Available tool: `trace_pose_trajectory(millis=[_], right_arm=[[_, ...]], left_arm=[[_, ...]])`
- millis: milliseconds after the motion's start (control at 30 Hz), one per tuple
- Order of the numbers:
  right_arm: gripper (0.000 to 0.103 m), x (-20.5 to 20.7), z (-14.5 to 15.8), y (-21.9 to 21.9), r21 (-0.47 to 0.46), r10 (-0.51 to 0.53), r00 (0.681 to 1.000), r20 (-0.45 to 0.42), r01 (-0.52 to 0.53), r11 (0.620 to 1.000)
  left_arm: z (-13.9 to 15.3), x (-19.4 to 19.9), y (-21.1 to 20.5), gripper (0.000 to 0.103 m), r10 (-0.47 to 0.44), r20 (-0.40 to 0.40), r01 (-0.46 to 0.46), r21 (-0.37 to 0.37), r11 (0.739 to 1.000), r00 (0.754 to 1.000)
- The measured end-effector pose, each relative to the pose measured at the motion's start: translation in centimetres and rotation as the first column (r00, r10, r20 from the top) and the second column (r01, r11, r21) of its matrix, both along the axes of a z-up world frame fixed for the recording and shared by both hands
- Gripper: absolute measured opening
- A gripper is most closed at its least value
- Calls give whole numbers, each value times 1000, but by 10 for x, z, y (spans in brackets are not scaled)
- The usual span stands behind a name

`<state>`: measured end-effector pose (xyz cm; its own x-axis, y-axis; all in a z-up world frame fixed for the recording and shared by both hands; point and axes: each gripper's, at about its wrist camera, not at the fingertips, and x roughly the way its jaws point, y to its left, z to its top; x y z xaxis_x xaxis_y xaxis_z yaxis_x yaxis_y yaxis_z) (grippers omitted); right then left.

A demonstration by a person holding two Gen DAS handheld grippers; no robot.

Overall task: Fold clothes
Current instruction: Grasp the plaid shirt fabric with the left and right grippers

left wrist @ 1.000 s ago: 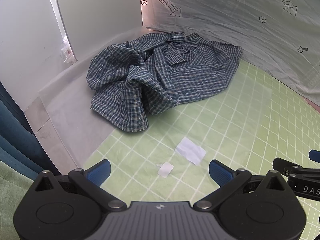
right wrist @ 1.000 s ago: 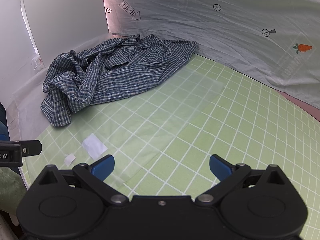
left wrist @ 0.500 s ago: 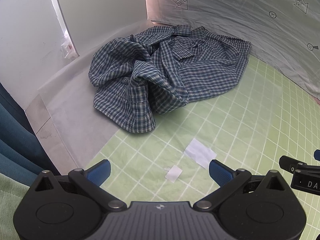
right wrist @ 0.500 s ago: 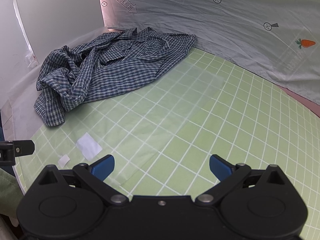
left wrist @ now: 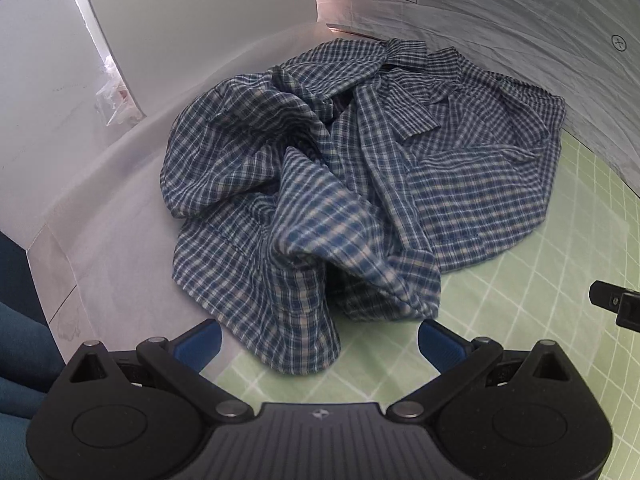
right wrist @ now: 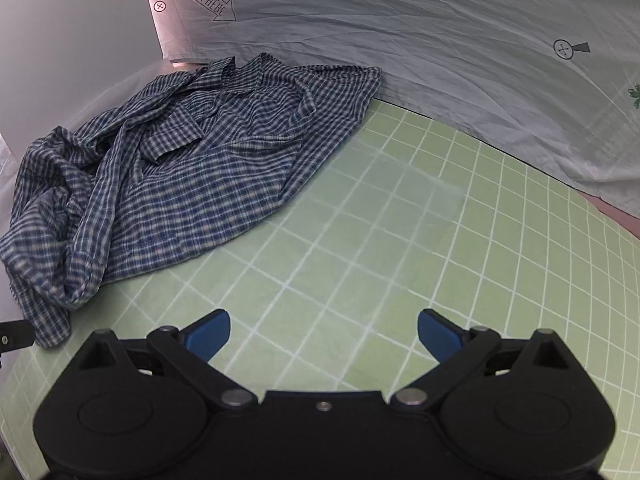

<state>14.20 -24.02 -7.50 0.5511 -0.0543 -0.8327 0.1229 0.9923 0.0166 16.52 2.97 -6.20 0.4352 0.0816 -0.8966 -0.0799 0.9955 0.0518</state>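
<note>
Shirt [left wrist: 352,184] looks light, limp, crumpled; best pinched at the hem lobe at 6 o'clock. Left gripper [left wrist: 320,338] and right gripper [right wrist: 324,330] spread, empty.

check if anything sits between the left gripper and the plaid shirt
Nothing visible does. The left gripper is open right at the near hem of the crumpled plaid shirt, with only bare green grid mat beside it.
</note>
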Motion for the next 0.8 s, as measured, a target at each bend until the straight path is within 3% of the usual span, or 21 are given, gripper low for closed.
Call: trace_pose_trajectory(millis=[133,333,467,600,667,733,800], right_arm=[[96,51,-14,2,34,14,1000,5,-14,999],[76,117,-39,11,72,23,1000,6,-23,997],[64,141,-52,16,90,29,1000,-12,-27,996],[42,147,-57,23,71,66,998,-8,-65,995],[7,144,-56,28,10,110,994,5,-110,994],[4,138,-55,26,8,122,992,26,-122,992],[3,129,-49,22,15,107,993,53,-108,994]], left_arm=[[-16,35,9,103,30,-39,-31,-42,999,999],[-36,78,23,95,98,-85,-106,-98,990,992],[-42,86,30,87,107,-96,-121,-152,981,990],[-44,84,32,71,111,-93,-126,-184,975,990],[-42,81,31,58,110,-83,-125,-195,973,990],[-38,77,28,40,111,-72,-124,-207,970,991],[-33,73,27,29,109,-60,-119,-215,969,992]])
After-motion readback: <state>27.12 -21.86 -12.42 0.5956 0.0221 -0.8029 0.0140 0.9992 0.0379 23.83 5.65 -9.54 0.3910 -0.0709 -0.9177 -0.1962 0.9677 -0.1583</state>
